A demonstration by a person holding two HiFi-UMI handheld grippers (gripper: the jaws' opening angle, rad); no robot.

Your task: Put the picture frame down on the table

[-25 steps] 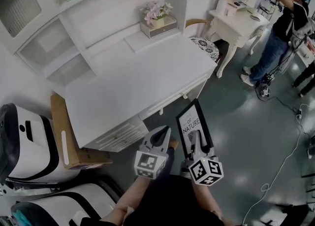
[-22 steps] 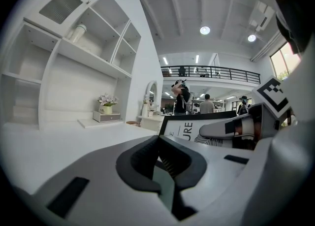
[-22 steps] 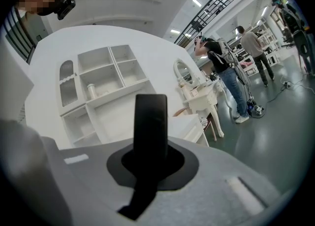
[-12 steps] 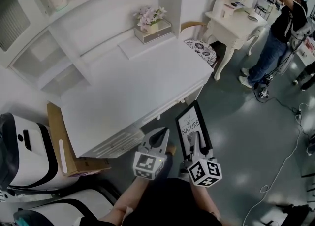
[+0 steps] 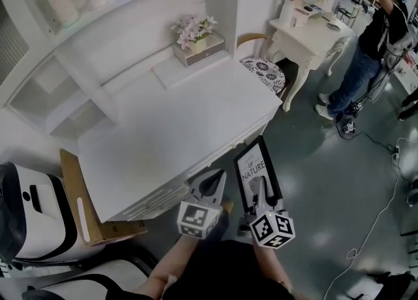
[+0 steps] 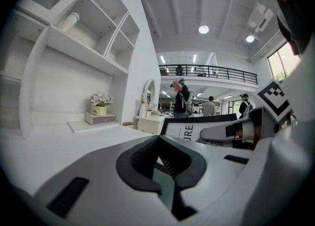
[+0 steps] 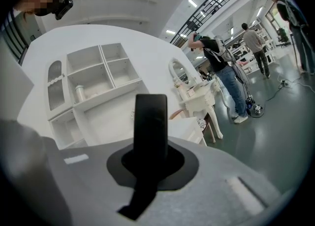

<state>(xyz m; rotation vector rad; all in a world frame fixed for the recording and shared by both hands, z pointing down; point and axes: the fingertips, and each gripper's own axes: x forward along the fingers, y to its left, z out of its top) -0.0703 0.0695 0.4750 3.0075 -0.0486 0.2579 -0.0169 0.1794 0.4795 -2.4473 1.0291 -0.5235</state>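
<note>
We hold two claws side by side. The left claw (image 5: 219, 176) has its jaws pressed together on nothing; in the left gripper view its tips (image 6: 158, 139) meet with only air between them. The right claw (image 5: 260, 185) pinches the one picture frame (image 5: 251, 160) by its near edge. In the right gripper view the frame's black edge (image 7: 150, 121) stands up between the jaws. The frame rises ahead of that claw, printed face up, over the grey floor (image 5: 326, 161) and just short of the front edge of the one white table (image 5: 176, 119). The table lies ahead and to the left of both claws. One flower pot (image 5: 193, 29) sits at its far side, and one chair (image 5: 264, 68) stands beyond the right claw. One person (image 5: 375, 37) stands far off to the right; others behind may number two or three, too small to count.
</note>
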